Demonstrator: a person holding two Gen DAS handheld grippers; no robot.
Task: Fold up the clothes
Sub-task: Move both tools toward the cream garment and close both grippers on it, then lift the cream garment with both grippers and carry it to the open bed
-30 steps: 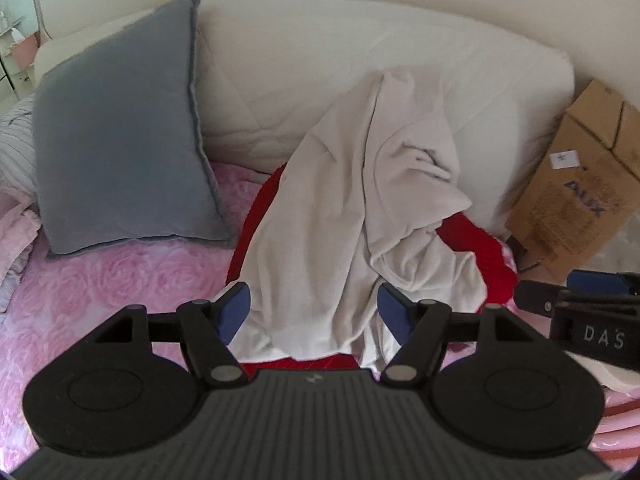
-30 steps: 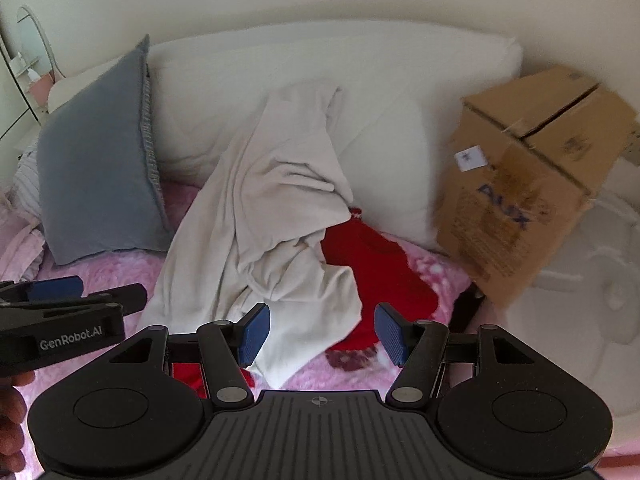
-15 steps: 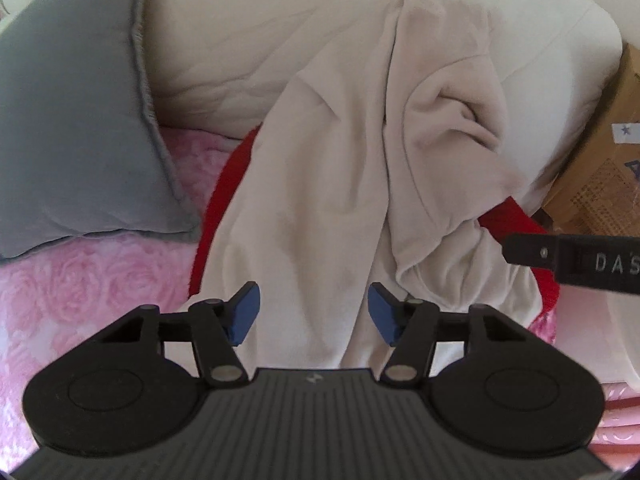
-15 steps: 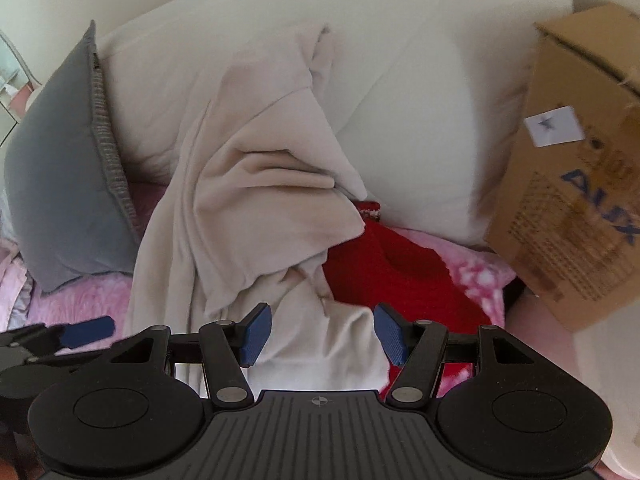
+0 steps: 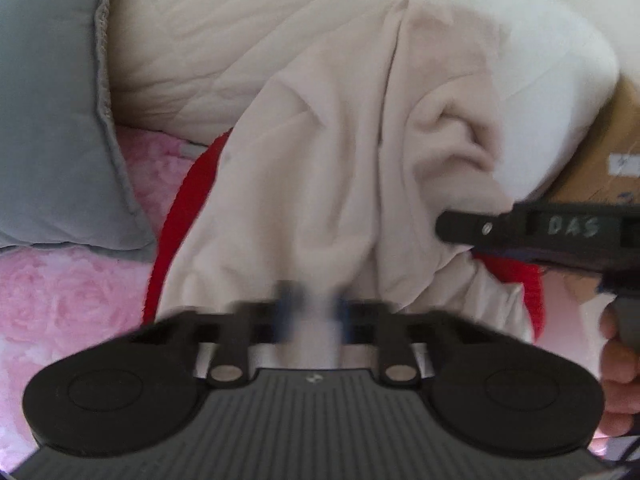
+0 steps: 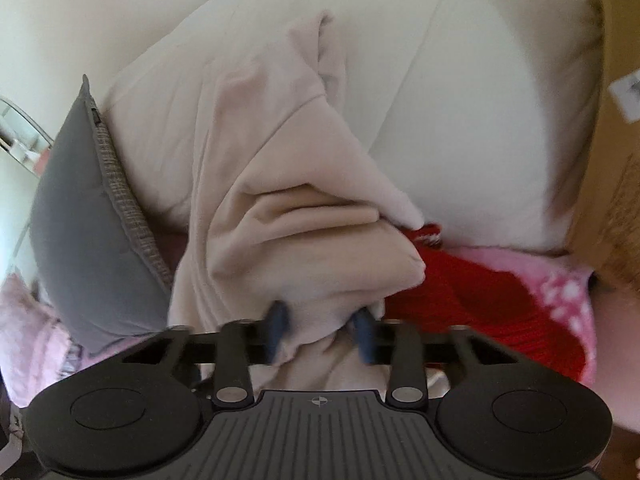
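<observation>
A bed with a pink flowered cover [image 5: 68, 292] is seen, backed by a large white pillow [image 5: 248, 20].

In the left wrist view, a cream garment [image 5: 320, 184] is draped from the white pillow down toward the camera, over a red garment [image 5: 176, 204] whose edge shows to the left of the left claw [image 5: 312, 312]. A grey cushion [image 5: 48, 120] is propped up and to the left of the claw. The claw's jaws have just been closing; they are blurred, drawn nearly together, and the cream cloth's near hem is pinched between them. The claw is tilted steeply down at the bed. To its right, the right claw [image 5: 452, 226] is seen side-on, laid against the same cloth, with the person's hand [image 5: 618, 364] gripping its handle below. A cardboard box [image 5: 600, 152] stands beyond it.

In the right wrist view, the right claw [image 6: 320, 330] is pointed down at the cream garment [image 6: 280, 200], and a bunched fold of it is caught between the blue pads [image 6: 278, 326], which have just been closing. The red garment [image 6: 480, 312] lies to the right of the claw, the grey cushion [image 6: 88, 216] to the left.

Two separate spots along the near edge appear to be held so that the garment can be lifted clear of the red one and spread out; folding itself is judged not yet begun.
</observation>
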